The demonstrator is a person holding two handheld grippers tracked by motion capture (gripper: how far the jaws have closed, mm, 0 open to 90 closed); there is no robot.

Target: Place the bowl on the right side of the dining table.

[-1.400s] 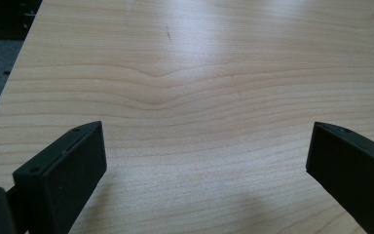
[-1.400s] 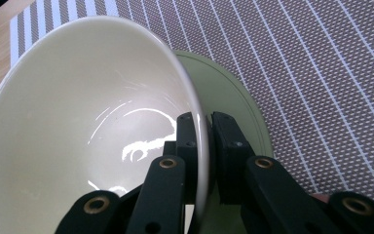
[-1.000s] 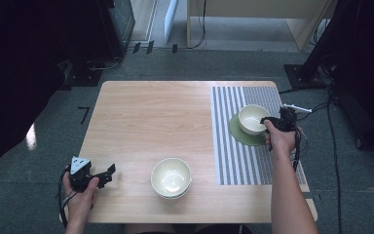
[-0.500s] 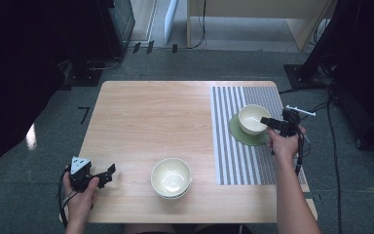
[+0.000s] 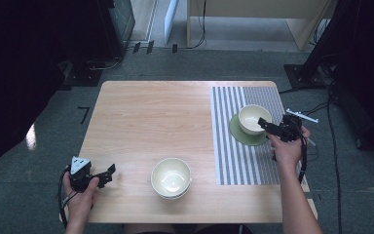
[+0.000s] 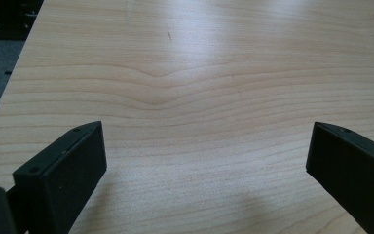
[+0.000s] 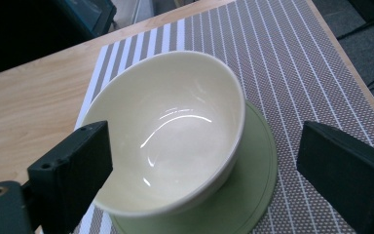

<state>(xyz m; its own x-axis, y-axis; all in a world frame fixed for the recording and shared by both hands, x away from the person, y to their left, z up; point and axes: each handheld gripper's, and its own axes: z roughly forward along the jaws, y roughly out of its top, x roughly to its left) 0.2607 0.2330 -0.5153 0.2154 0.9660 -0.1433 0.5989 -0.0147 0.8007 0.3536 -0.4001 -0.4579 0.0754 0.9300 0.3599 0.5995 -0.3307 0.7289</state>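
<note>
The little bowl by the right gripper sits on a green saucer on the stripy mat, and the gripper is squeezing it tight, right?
Not quite. The right gripper is open: in the right gripper view its jaws have just been opening and stand wide apart, clear of the little bowl. The rest is right: the bowl sits on the green saucer on the stripy mat.
</note>
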